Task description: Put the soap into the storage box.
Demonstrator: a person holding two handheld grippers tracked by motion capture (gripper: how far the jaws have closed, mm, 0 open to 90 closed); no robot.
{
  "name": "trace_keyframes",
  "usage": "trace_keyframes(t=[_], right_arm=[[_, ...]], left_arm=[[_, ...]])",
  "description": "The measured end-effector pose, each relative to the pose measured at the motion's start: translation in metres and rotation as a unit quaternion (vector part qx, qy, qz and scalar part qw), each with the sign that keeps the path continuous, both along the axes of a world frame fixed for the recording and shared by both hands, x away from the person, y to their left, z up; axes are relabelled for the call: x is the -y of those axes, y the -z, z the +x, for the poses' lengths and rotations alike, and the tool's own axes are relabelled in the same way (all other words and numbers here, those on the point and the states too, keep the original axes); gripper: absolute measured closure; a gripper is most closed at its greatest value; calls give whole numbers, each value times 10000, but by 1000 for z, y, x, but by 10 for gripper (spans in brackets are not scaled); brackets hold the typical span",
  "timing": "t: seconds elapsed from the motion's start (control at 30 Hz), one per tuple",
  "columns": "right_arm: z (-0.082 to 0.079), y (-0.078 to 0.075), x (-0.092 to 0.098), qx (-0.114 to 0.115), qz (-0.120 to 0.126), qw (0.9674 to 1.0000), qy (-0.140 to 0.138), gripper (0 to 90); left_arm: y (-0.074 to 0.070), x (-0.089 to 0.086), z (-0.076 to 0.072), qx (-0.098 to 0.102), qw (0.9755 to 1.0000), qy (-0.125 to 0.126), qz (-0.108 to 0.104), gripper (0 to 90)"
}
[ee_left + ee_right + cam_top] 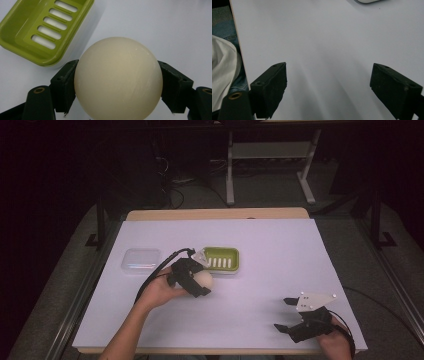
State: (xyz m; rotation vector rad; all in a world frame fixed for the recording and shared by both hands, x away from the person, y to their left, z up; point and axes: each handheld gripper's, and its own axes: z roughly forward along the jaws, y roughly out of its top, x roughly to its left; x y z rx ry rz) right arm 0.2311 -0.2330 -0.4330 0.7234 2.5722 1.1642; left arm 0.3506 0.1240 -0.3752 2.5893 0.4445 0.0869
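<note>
On a white-covered table (260, 285), a person is working two hand-held grippers around a soap set. At far left a clear lid (141, 260) is lying flat, apart from everything else. Just right of it, the left gripper (199, 285) is clamping a cream soap (204, 280), its jaws pressing on opposite sides of the rounded bar, as the left gripper view is showing from close up (117, 80). The soap is sitting just in front of the green dish (222, 259), near it but not inside; whether it is resting on the table or lifted clear is hard to tell. The dish's slotted tray (52, 25) is standing empty. Farther right, near the table's front edge, the right gripper (284, 314) is idling with jaws spread wide and nothing between them, well apart from the dish.

By the look of things, the grasp is done and the work is roughly at its middle: the soap is yet to be carried over the rim and set in the tray, and the lid is waiting to be fitted after that.
</note>
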Motion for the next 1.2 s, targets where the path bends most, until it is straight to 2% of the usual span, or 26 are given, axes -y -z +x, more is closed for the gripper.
trace_keyframes(t=[0.2,0.5,0.77,1.2], right_arm=[[0,-1,0,27,22,10000,1,133],[1,-2,-3,41,36,10000,-42,133],[1,-2,-2,38,50,10000,-42,134],[1,-2,-2,32,71,10000,-25,134]], left_arm=[[-4,3,6,73,10000,-35,-8,248],[-10,10,20,23,10000,-42,-25,249],[-13,17,32,80,10000,-35,-34,249],[-11,22,56,-25,9996,-261,-89,249]])
